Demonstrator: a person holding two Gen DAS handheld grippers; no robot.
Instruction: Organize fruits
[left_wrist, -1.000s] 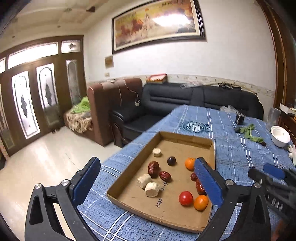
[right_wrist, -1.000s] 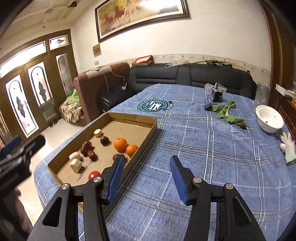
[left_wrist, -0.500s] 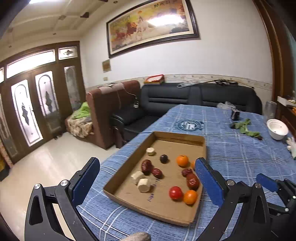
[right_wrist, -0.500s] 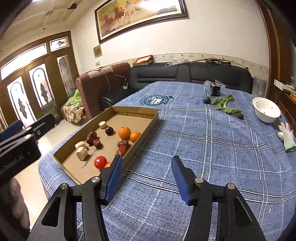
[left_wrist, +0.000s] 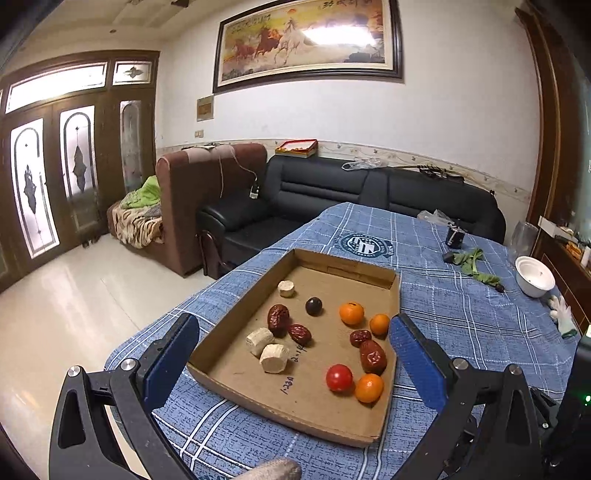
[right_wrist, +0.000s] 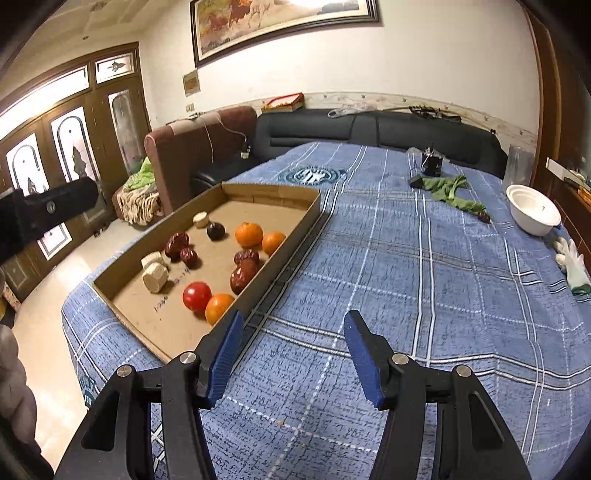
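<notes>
A shallow cardboard tray (left_wrist: 236, 310) (right_wrist: 295, 229) lies on the blue checked tablecloth. It holds oranges (left_wrist: 351, 313) (right_wrist: 248, 234), a red tomato (left_wrist: 339, 377) (right_wrist: 197, 295), red dates (left_wrist: 373, 356) (right_wrist: 243, 275), a dark round fruit (left_wrist: 313, 306) (right_wrist: 215, 230) and pale cut chunks (left_wrist: 274, 358) (right_wrist: 155, 277). My left gripper (left_wrist: 291, 350) is open wide, its blue pads framing the tray's near end from above. My right gripper (right_wrist: 291, 343) hangs over bare cloth just right of the tray's near corner; its jaws are opening with nothing between them.
A white bowl (left_wrist: 535, 276) (right_wrist: 532, 214), green leaves (right_wrist: 452, 192), a small dark object (right_wrist: 430, 164) and a white glove (right_wrist: 572, 262) lie at the far right of the table (right_wrist: 406, 277). Sofas stand beyond. The table edge falls off left of the tray.
The left view has pulled back a little, so the tray sits farther from the pads. The right gripper has sunk toward the cloth, and its jaws stand slightly wider.
</notes>
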